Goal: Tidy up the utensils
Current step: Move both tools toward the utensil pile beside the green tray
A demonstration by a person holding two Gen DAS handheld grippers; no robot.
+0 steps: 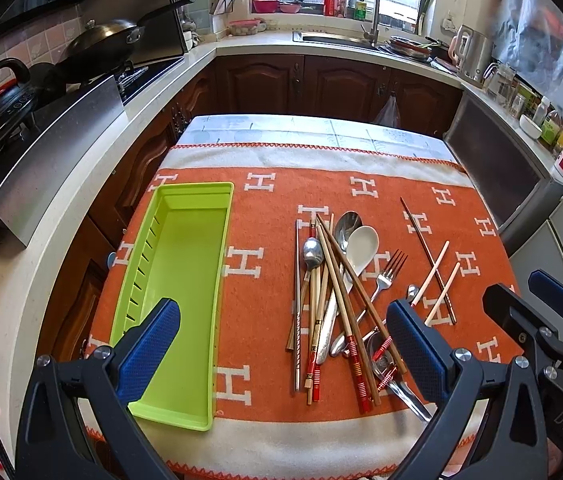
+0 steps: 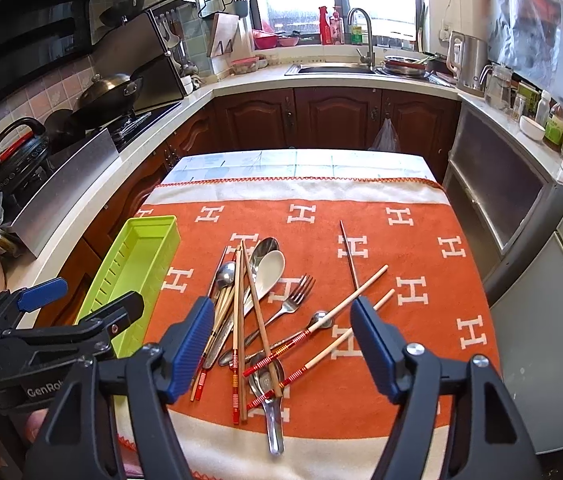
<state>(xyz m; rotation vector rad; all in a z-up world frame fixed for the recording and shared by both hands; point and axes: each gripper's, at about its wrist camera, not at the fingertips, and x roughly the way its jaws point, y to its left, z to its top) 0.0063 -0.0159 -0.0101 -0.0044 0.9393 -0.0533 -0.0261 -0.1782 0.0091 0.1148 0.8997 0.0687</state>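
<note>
A heap of utensils lies on the orange cloth: wooden chopsticks (image 1: pixel 337 280), a steel spoon (image 1: pixel 312 254), a white ceramic spoon (image 1: pixel 363 244) (image 2: pixel 271 266) and a fork (image 1: pixel 387 276) (image 2: pixel 295 298). Two pale chopsticks (image 2: pixel 361 284) and a thin metal stick (image 2: pixel 348 258) lie to its right. An empty lime-green tray (image 1: pixel 189 264) (image 2: pixel 141 248) stands left of the heap. My left gripper (image 1: pixel 283 312) (image 2: pixel 85 300) hovers open between the tray's near end and the heap. My right gripper (image 2: pixel 281 308) (image 1: pixel 521 292) hangs open above the heap's near part, holding nothing.
The orange H-patterned cloth (image 1: pixel 265 208) covers a small table, with a white border at the near edge. A counter with a stove and a wok (image 1: pixel 101 40) runs along the left, a sink (image 1: pixel 337 38) at the back, and a grey cabinet (image 1: pixel 493 168) on the right.
</note>
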